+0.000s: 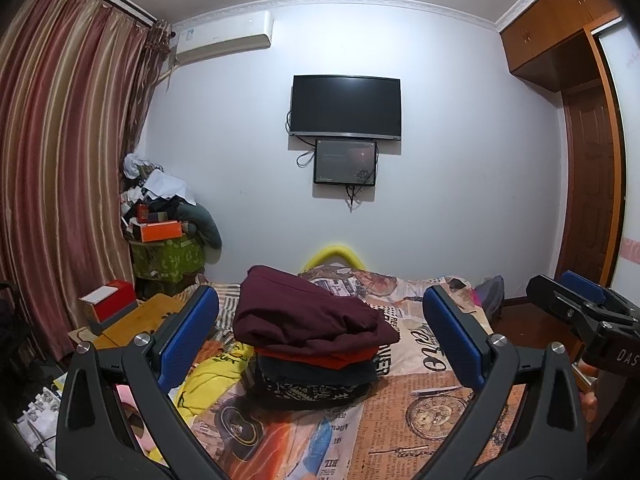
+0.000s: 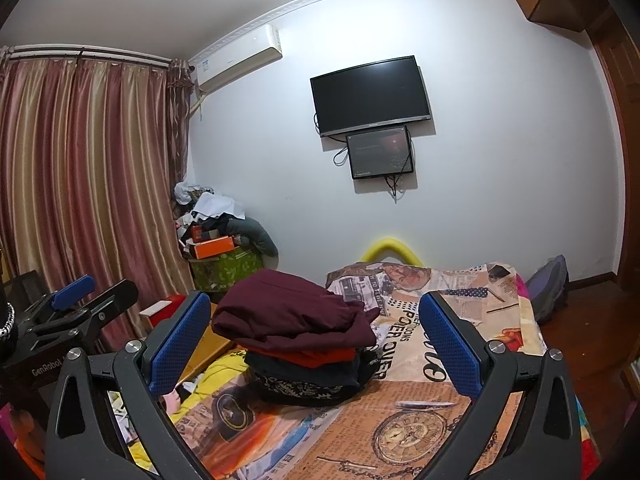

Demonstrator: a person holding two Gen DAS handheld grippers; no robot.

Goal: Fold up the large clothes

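A stack of folded clothes stands on the bed: a maroon garment (image 1: 308, 312) on top, a red one (image 1: 320, 358) under it, dark patterned ones (image 1: 312, 386) at the bottom. The stack also shows in the right wrist view (image 2: 292, 320). A yellow garment (image 1: 212, 380) lies loose left of the stack. My left gripper (image 1: 320, 340) is open and empty, held above the bed in front of the stack. My right gripper (image 2: 316, 344) is open and empty beside it; it shows at the right edge of the left wrist view (image 1: 576, 300).
The bed has a newspaper-print cover (image 1: 440, 412). A wooden side table (image 1: 140, 320) with a red box (image 1: 110, 298) stands left of the bed. A cluttered pile (image 1: 160, 208) fills the corner by the curtains (image 1: 60, 160). A TV (image 1: 346, 106) hangs on the far wall.
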